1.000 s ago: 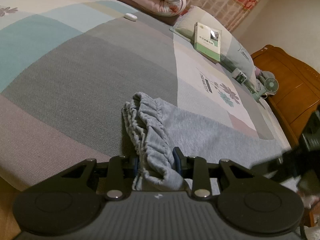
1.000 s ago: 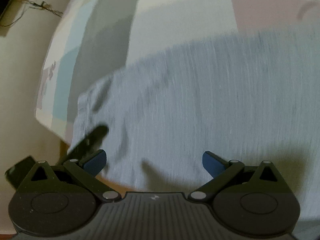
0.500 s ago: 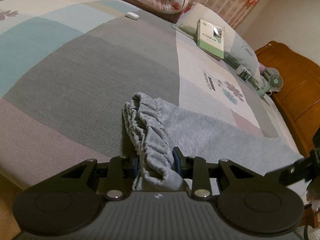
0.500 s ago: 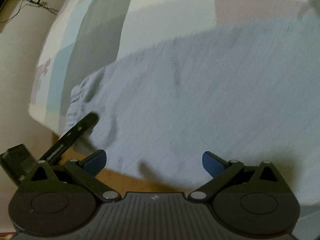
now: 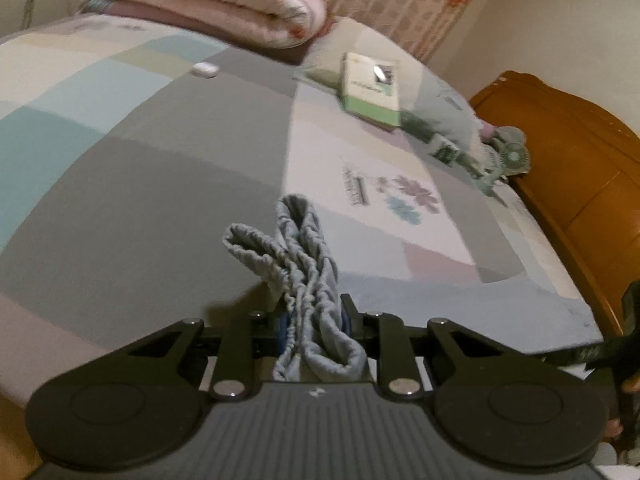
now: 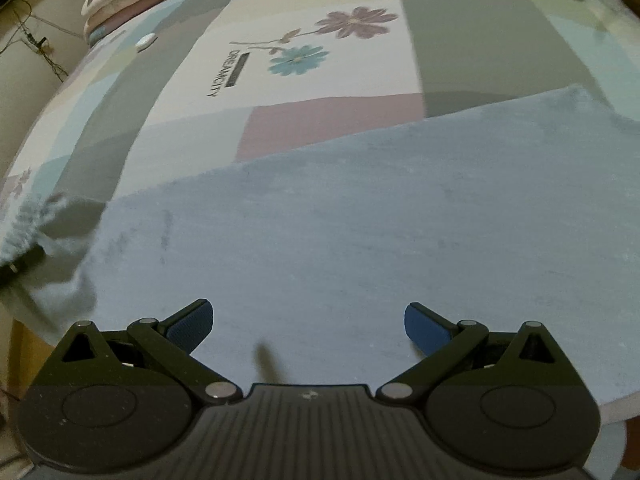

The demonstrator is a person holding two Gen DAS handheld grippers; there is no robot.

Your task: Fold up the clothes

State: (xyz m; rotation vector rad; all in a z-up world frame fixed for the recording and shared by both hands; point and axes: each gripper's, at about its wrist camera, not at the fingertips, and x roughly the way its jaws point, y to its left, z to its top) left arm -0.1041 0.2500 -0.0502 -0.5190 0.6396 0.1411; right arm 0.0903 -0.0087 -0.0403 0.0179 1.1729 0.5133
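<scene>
both tongs: left tongs (image 5: pixel 314 322) closing on waistband (image 5: pixel 304 264), right tongs (image 6: pixel 309 326) over it.

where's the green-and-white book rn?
Left wrist view, upper right: the green-and-white book lies on the pale pillow at the bed's head, right of the folded pink quilt.

Both my grippers look alike: the left gripper (image 5: pixel 314 322) and right gripper (image 6: pixel 309 326) each have a ribbed dark-grey body with a small pale emblem, two round black discs, black link arms pinned by silver screws, and blue textured pads (image 6: pixel 424 326) on the jaws.
</scene>
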